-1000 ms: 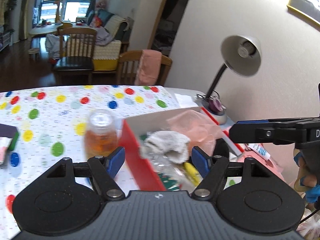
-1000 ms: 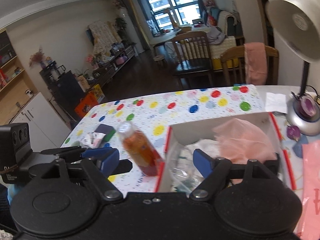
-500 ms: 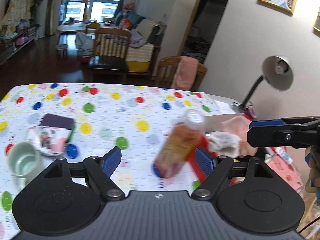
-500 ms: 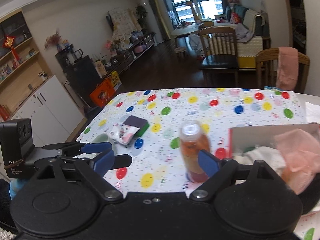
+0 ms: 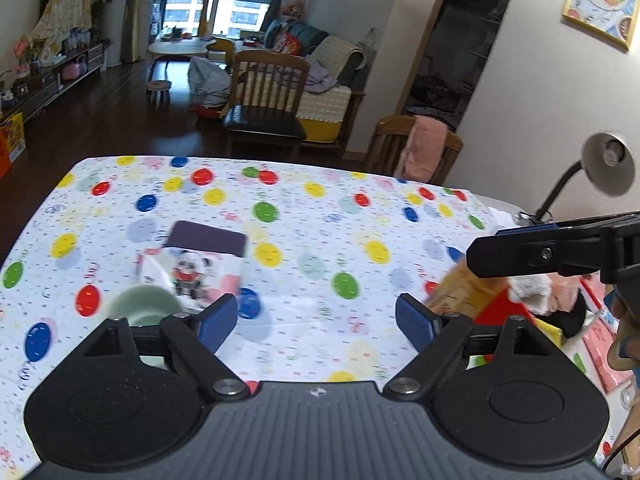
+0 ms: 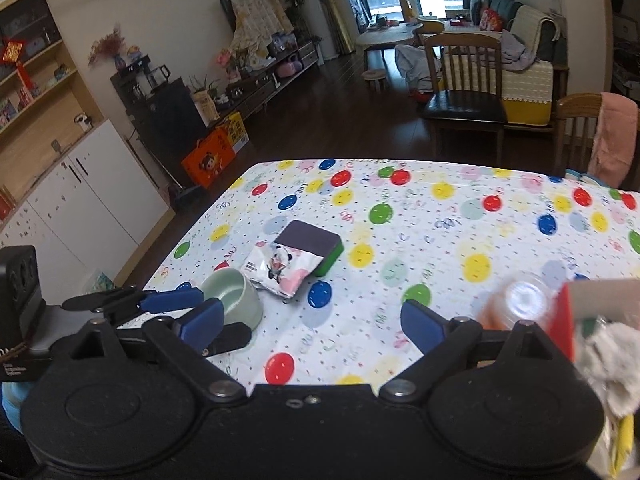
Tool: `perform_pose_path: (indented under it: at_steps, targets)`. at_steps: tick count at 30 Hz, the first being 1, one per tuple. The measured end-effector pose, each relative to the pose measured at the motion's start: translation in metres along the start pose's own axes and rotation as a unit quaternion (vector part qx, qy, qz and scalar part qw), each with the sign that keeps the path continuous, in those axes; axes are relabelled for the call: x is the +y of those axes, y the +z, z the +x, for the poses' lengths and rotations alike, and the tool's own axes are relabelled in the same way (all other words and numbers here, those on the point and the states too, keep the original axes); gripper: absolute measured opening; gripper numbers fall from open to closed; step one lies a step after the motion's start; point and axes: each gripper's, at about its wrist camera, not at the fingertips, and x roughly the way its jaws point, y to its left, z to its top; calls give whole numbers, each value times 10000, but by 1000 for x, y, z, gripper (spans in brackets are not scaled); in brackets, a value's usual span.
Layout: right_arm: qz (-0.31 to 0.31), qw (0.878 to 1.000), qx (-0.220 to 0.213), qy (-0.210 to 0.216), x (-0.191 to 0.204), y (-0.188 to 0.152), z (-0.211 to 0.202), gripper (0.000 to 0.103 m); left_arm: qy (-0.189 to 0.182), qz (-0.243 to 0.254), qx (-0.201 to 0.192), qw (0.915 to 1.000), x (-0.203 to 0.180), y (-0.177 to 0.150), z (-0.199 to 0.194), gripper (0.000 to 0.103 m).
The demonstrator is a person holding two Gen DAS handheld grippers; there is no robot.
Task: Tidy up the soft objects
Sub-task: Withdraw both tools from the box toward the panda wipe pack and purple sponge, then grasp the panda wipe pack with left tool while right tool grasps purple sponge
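Both grippers hang empty, jaws just widened: left gripper [image 5: 316,318], right gripper [image 6: 312,322]. The likely target, the panda-print pouch [image 6: 282,270], lies toward the table's [image 6: 440,208] left edge, overlapping the dark sponge [image 6: 310,240]. Best lower 1 gripper squarely, clearing the green bowl [image 6: 232,296]. The red box [image 6: 564,320] is cut off and blurred.

Each gripper is a matte black plastic body with 2 rounded lobes, each bearing a shallow circular recess. On the left gripper [image 5: 316,320], 2 angled black link arms pivot on silver round-headed screws and carry blue ribbed fingers [image 5: 414,322]; its centre plate is ribbed dark grey with a small white mark. The right gripper [image 6: 312,322] has the same build, with blue fingers [image 6: 200,324] and 2 small holes at the plate's front edge.
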Motion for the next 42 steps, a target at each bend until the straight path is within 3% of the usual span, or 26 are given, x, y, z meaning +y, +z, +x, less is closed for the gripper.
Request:
perform_pose_path:
  at_steps: [3, 6, 12, 23, 26, 34, 42]
  targets:
    - [-62, 9999, 81, -4, 9, 11, 18, 95, 70, -75, 28, 9999, 25, 5, 2, 90]
    - [-121, 9998, 160, -42, 17, 22, 36, 95, 124, -167, 55, 9998, 49, 11, 5, 103]
    - [-119, 9993, 352, -72, 25, 43, 76, 99, 256, -194, 195, 9993, 98, 30, 18, 103]
    - [339, 9965, 692, -326, 25, 82, 160, 103, -250, -341, 1006, 9940, 178, 61, 77, 103]
    - [362, 9954, 825, -335, 25, 89, 184, 103, -398, -315, 1167, 9919, 190, 64, 95, 103]
    - [331, 9909, 1221, -452, 25, 99, 240, 103, -278, -214, 1558, 9872, 213, 62, 139, 103]
    - [77, 9861, 1584, -489, 34, 100, 284, 103, -401, -365, 1986, 9786, 228, 54, 177, 102]
